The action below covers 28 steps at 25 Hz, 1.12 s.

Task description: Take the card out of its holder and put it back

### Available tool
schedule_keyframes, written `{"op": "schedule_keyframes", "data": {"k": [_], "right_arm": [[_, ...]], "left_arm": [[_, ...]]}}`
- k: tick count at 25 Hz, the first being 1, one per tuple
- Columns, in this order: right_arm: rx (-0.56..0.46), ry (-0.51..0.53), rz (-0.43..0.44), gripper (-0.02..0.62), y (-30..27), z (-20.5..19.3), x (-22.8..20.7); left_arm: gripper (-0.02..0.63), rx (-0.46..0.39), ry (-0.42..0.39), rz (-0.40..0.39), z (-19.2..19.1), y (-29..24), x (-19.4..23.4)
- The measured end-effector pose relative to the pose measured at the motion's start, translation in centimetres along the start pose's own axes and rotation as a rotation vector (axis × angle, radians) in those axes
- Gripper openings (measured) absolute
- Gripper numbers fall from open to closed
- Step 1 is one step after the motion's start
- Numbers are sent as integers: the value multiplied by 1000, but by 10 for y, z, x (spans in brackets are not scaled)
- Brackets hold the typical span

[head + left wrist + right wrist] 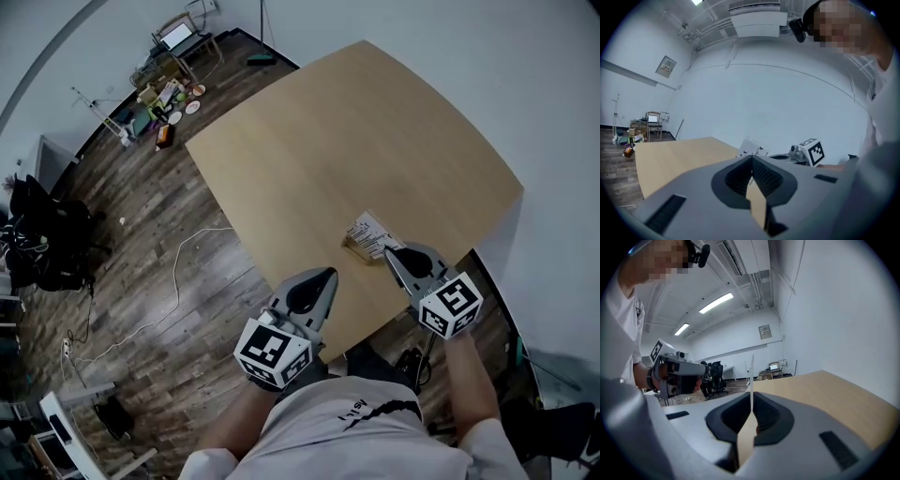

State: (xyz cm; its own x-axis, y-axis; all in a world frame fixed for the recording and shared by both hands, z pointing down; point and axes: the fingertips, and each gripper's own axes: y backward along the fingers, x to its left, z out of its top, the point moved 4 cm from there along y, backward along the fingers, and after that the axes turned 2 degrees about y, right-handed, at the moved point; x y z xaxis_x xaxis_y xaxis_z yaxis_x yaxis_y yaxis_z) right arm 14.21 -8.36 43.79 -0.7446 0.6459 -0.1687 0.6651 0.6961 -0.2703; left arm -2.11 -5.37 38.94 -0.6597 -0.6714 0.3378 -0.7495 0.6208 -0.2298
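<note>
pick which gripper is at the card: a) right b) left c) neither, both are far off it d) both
a: the right gripper has its tip at the card, which shows edge-on between its jaws in the right gripper view, while the left gripper hangs apart from it near the table edge.

Grey left tongs (327, 274) and right tongs (387, 251), white shirt (361, 424).

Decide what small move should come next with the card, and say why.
Probably ease the right gripper up to slide the card free: its jaws look shut on the card's edge, the card sits in its holder, and the left gripper hangs shut, apart from it.
</note>
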Motion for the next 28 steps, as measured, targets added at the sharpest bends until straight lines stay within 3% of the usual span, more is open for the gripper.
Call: {"op": "schedule_keyframes", "data": {"k": [14, 28], "right_arm": [[149, 19, 53, 26, -48, -103, -48], [187, 28, 113, 26, -69, -142, -54]], "left_arm": [[12, 71, 57, 112, -33, -36, 21], [12, 110, 89, 162, -56, -44, 29]]}}
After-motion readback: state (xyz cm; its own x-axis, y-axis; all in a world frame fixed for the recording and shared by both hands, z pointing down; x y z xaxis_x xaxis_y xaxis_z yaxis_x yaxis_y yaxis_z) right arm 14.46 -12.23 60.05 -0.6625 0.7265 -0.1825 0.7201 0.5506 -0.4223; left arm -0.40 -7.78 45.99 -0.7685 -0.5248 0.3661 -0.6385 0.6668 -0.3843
